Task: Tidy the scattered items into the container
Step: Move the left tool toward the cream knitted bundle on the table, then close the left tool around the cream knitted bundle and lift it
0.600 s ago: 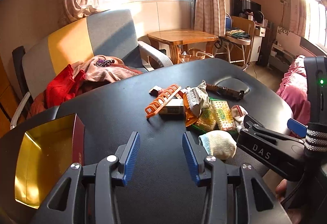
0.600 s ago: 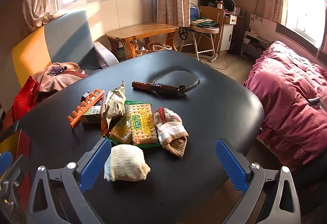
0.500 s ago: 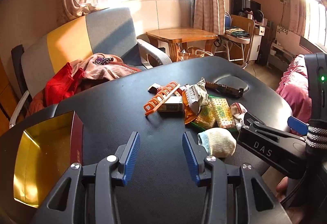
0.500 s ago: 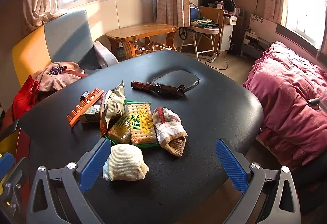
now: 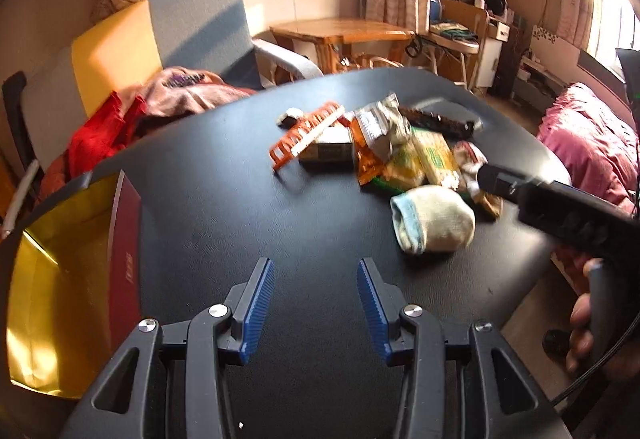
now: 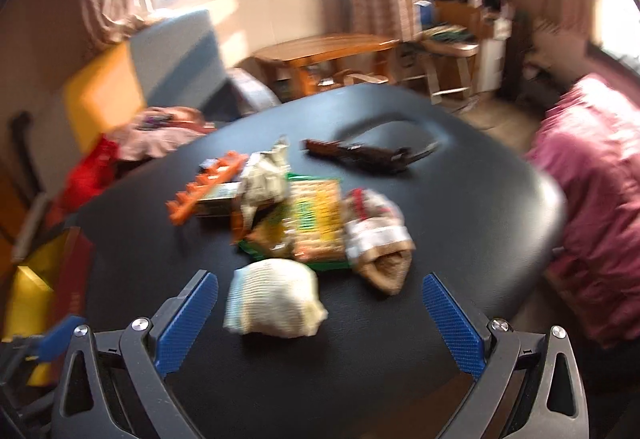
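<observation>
A pile of scattered items lies on the black table (image 5: 240, 199): a rolled cream sock (image 5: 434, 225) (image 6: 274, 305), a brown striped sock (image 6: 378, 239), cracker packs (image 6: 318, 217), a crumpled snack bag (image 5: 380, 125), an orange comb-like rack (image 5: 306, 135) and a dark brown bar (image 6: 360, 155). The container, a red box with a gold inside (image 5: 52, 279), sits at the table's left edge. My left gripper (image 5: 316, 291) is open and empty over bare table. My right gripper (image 6: 320, 315) is wide open, with the cream sock just ahead between its fingers.
An armchair (image 5: 180, 27) with red and pink clothes (image 5: 120, 119) stands behind the table on the left. A wooden side table (image 5: 344, 33) is at the back. A pink bed (image 5: 592, 147) lies to the right of the table edge.
My right gripper has moved forward and left toward the cream sock, and its view is blurred by motion. My left gripper has shifted slightly forward.
</observation>
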Demonstrator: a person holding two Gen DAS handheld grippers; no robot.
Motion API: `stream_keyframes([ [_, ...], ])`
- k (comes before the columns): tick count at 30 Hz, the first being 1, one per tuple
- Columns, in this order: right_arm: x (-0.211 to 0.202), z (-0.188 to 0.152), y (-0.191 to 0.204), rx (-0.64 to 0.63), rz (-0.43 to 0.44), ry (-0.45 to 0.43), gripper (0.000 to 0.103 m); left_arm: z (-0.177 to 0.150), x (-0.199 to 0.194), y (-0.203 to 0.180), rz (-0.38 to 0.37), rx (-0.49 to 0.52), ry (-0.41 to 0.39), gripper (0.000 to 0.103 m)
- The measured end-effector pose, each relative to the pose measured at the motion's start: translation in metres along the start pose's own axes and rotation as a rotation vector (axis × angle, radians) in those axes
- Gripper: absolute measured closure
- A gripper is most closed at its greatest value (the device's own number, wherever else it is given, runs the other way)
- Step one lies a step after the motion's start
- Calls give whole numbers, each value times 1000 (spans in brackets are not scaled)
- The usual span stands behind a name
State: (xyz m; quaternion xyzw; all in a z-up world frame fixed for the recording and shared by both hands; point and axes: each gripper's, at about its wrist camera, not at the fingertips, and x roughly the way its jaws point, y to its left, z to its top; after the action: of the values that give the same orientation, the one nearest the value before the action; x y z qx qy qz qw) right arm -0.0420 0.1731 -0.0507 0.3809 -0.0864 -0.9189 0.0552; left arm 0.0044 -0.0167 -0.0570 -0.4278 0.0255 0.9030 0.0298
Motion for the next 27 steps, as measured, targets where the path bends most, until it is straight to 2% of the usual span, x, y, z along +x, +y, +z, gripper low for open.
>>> stream_keyframes([
  [3,8,-4,-15,22,147,26,0,-12,17,8,-61,-29,68,59],
  [6,19,-4,-22,48,261,66,0,-24,29,13,-65,-35,104,59],
  [11,38,1,-19,73,361,123,0,-39,41,24,-39,-31,152,59],
  [16,64,6,-7,68,362,175,0,-50,46,36,-25,-48,176,59],
  [21,91,8,6,83,350,242,0,-53,45,41,-21,-40,168,59],
  [24,94,4,14,94,480,265,0,-54,46,43,-36,-56,168,58],
  [26,90,4,19,100,558,268,0,-54,47,45,-66,-71,171,49],
  [27,87,5,22,94,574,264,0,-54,47,46,-85,-81,170,48],
])
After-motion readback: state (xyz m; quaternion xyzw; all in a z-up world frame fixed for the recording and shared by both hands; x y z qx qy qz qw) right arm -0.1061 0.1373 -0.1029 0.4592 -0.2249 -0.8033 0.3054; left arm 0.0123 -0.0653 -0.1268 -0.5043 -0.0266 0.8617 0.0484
